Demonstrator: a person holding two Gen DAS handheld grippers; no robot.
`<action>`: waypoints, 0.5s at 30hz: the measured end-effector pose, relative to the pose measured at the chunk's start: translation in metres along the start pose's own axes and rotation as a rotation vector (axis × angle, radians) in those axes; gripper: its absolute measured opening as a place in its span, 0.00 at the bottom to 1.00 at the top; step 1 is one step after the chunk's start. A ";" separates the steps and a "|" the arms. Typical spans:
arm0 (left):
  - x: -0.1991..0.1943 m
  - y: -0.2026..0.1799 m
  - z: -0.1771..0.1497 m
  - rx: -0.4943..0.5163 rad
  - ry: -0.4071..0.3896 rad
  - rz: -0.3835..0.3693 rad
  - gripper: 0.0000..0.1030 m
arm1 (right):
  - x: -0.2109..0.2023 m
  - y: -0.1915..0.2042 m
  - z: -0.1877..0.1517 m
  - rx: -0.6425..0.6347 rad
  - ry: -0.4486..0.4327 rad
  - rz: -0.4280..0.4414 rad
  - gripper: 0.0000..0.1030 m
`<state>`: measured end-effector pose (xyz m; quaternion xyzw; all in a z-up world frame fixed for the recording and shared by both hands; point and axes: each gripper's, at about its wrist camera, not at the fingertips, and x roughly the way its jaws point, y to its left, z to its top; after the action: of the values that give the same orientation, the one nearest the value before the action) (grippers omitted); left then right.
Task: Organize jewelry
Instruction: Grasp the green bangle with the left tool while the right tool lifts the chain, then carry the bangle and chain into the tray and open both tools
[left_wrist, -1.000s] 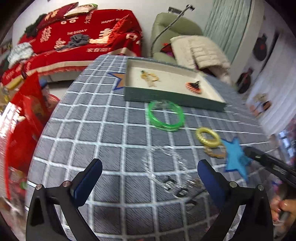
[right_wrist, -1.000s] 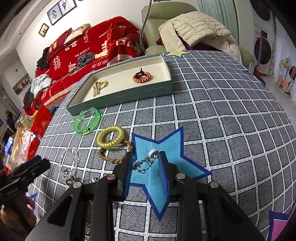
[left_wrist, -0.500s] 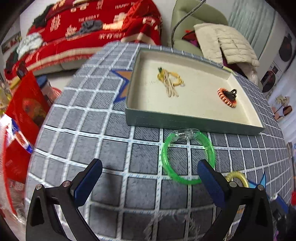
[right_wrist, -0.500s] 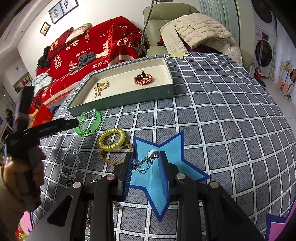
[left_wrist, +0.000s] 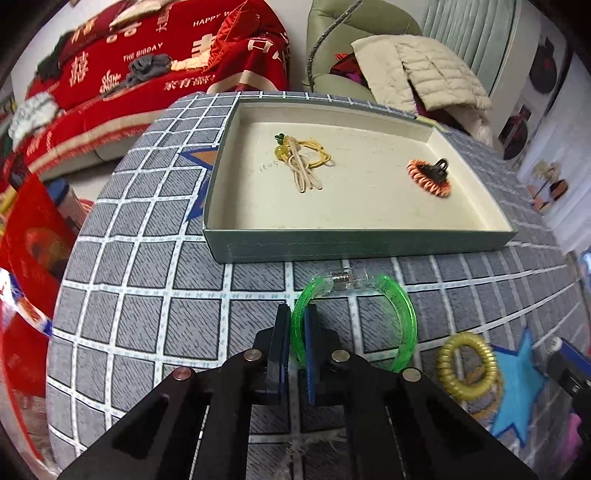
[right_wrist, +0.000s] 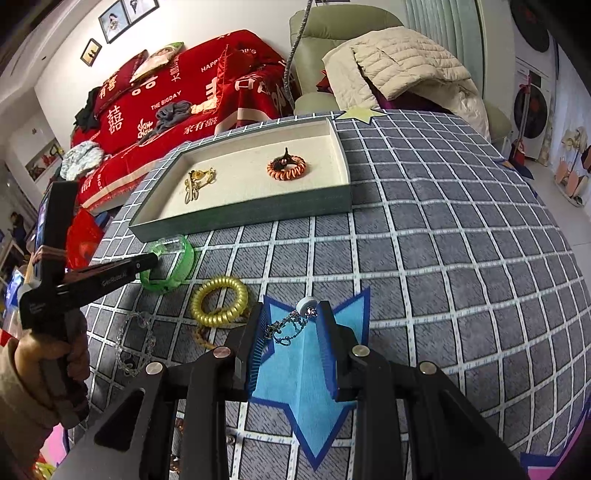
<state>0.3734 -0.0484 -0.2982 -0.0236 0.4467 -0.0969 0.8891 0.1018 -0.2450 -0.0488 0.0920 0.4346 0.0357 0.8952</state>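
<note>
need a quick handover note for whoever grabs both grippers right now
Left gripper: jaws just closed onto the green bangle, which lies on the table in front of the tray.
Right gripper: jaws narrow around the chain with a white bead on the blue star; grip unclear.
Done: yellow cord piece and orange coil in tray.
Left: bangle, chain, gold coil, clear chain.

A home living room, it seems: a sofa (right_wrist: 177, 99) under a red throw at eleven o'clock, framed pictures (right_wrist: 122, 14) above, a green armchair (right_wrist: 332, 40) with a quilted jacket (right_wrist: 402, 70) at one o'clock.
</note>
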 end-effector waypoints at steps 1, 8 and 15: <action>0.004 0.000 0.002 -0.003 -0.008 -0.008 0.28 | 0.000 0.001 0.005 -0.005 -0.001 0.002 0.29; 0.006 -0.007 0.031 0.000 -0.102 -0.058 0.28 | 0.008 0.002 0.047 -0.008 -0.027 0.022 0.29; 0.020 -0.012 0.094 0.016 -0.139 -0.045 0.28 | 0.032 0.009 0.095 -0.026 -0.024 0.035 0.29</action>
<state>0.4580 -0.0678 -0.2563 -0.0334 0.3825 -0.1184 0.9157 0.1963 -0.2439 -0.0143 0.0883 0.4216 0.0560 0.9007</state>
